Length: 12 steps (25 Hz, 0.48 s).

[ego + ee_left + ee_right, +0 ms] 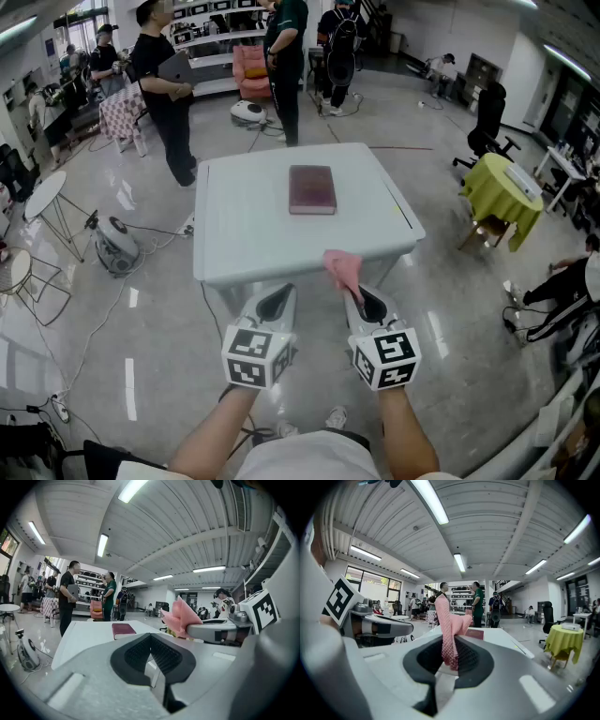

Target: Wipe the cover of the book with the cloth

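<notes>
A maroon book [311,190] lies shut on the far middle of the white table [244,244]. Both grippers hover side by side off the table's near edge. My right gripper [364,302] is shut on a pink cloth [342,269], which stands up from its jaws above the table's edge. In the right gripper view the cloth [450,630] is pinched between the dark pads, with the book [476,633] beyond it. My left gripper [277,302] holds nothing, and its pads [136,656] meet in the left gripper view. That view also shows the book [123,630] and the cloth [180,617].
Two people [169,84] [284,56] stand on the floor beyond the table's far side. A yellow-draped small table [502,192] is at the right. A round white table [45,195] and a floor appliance [114,244] with cables stand at the left.
</notes>
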Tool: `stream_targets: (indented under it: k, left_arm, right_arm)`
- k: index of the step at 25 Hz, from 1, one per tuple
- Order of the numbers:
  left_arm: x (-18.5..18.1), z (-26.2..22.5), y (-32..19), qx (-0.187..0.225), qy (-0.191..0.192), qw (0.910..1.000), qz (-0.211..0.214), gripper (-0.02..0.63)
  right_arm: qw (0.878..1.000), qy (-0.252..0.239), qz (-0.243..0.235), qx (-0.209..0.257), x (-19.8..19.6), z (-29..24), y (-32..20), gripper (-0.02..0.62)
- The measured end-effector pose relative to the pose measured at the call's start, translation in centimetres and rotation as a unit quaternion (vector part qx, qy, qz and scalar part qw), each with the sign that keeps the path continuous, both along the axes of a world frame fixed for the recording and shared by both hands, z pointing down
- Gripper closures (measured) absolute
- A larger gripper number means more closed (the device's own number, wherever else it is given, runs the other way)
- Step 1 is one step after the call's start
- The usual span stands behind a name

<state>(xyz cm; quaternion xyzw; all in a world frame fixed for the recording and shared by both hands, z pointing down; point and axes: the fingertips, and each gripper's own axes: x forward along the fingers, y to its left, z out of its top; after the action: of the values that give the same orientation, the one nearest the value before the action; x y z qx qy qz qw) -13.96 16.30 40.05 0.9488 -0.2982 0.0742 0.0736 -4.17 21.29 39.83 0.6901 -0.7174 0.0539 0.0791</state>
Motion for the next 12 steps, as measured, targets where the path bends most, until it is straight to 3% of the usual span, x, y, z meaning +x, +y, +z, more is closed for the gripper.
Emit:
stream_targets:
  k: [12]
  left_arm:
    - [-0.2, 0.2, -2.8, -0.004, 0.001, 0.9999, 0.010, 0.600]
  right_arm:
    - [1.000, -0.001, 0.005, 0.004, -0.3, -0.1, -2.8, 0.557]
